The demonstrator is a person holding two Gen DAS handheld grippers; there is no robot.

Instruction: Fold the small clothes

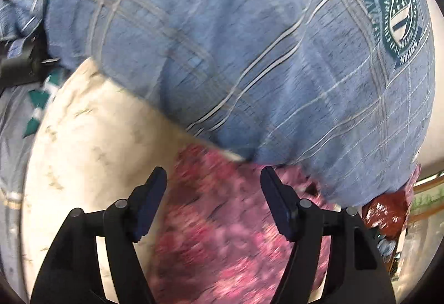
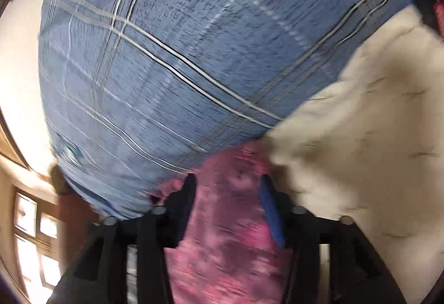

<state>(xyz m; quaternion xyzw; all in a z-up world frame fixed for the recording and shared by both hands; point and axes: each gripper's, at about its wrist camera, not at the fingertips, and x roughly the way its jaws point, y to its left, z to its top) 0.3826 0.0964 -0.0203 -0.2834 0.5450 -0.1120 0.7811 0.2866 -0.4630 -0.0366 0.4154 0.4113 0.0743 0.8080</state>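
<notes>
Support surface: cream cloth (image 1: 91, 143) with faint grey streak marks, covering what lies below; what is underneath cannot be told. Directly on it: pink-and-maroon mottled fabric (image 1: 222, 234), blurred. Blue plaid garment (image 1: 222, 40) overlaps both the pink fabric and the cream cloth.

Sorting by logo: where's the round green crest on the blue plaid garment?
Left wrist view, upper right: the green crest sits on the blue plaid garment, far above the pink cloth.

Blue checked woven cloth garment (image 1: 236, 35), mottled pink fabric (image 1: 222, 234), cream quilted cloth (image 1: 91, 143)
</notes>
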